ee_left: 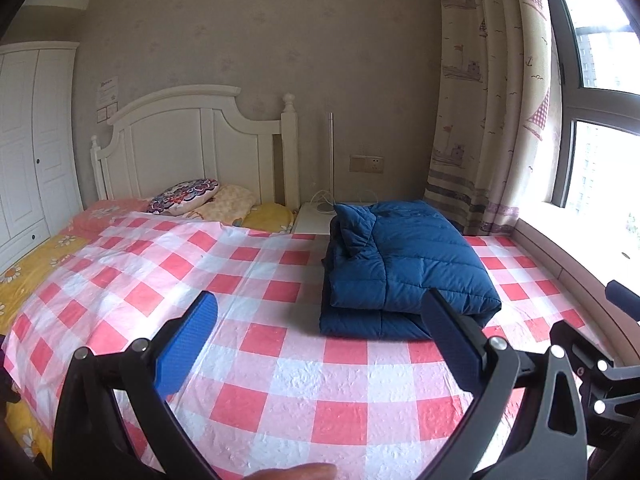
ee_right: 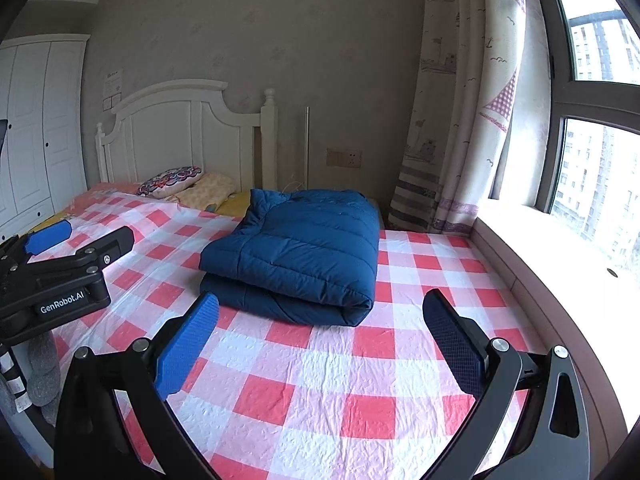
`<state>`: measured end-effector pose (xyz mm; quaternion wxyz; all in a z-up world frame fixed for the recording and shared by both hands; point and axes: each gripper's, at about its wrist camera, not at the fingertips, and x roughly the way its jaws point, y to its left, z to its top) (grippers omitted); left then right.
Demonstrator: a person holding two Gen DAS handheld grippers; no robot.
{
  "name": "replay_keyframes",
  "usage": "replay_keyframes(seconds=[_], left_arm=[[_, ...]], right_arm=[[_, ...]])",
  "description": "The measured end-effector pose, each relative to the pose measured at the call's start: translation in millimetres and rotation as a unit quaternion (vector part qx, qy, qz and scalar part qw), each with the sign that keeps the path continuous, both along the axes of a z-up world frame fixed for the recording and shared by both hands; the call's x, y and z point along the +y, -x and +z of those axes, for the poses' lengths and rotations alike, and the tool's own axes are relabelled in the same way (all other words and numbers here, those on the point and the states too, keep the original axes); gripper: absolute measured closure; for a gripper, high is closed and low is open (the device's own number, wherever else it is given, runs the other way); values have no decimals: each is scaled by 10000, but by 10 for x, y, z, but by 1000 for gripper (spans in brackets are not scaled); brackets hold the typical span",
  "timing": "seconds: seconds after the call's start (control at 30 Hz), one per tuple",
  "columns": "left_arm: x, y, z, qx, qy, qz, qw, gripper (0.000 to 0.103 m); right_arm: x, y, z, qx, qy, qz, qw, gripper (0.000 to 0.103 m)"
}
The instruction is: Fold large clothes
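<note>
Blue quilted jacket point(ee_right: 294, 254), folded into a thick rectangular bundle, lies on the red-and-white checked sheet point(ee_right: 320, 380) ahead of both sets of fingers, beyond their tips and touched by neither. In the left wrist view it sits ahead and toward the dark finger; in the right wrist view, ahead and toward the blue finger. Left gripper point(ee_left: 320, 320) and right gripper point(ee_right: 320, 320) both have their fingers spread wide with nothing between them. Judged from the compact bundle, the folding appears largely done. Risk: the puffy upper layer could spring open or slide off the lower one if a finger catches the rolled near edge while passing, and the loose flap at the far end, near the pillows point(ee_left: 188, 196), looks least settled. Open sheet extends on the blue-finger side of the left gripper, giving room to move; on the dark-finger side of the right gripper the window ledge point(ee_right: 560, 248) bounds the bed closely.
</note>
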<state>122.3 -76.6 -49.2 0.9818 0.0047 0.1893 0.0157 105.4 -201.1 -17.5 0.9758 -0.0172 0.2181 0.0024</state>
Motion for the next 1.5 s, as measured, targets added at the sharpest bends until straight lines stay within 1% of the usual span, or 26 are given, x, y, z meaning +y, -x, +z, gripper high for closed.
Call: replay_keyframes(seconds=[0.63,1.5], left_arm=[[-43,28,-25,-1,-95,-67,9999,2],[-43,38,-19,-20,-118,-81,9999,2]], right_arm=[[-92,17,-45,91,-192,77,9997,5],[-88,26,-62,94,-212,92,9997,5]])
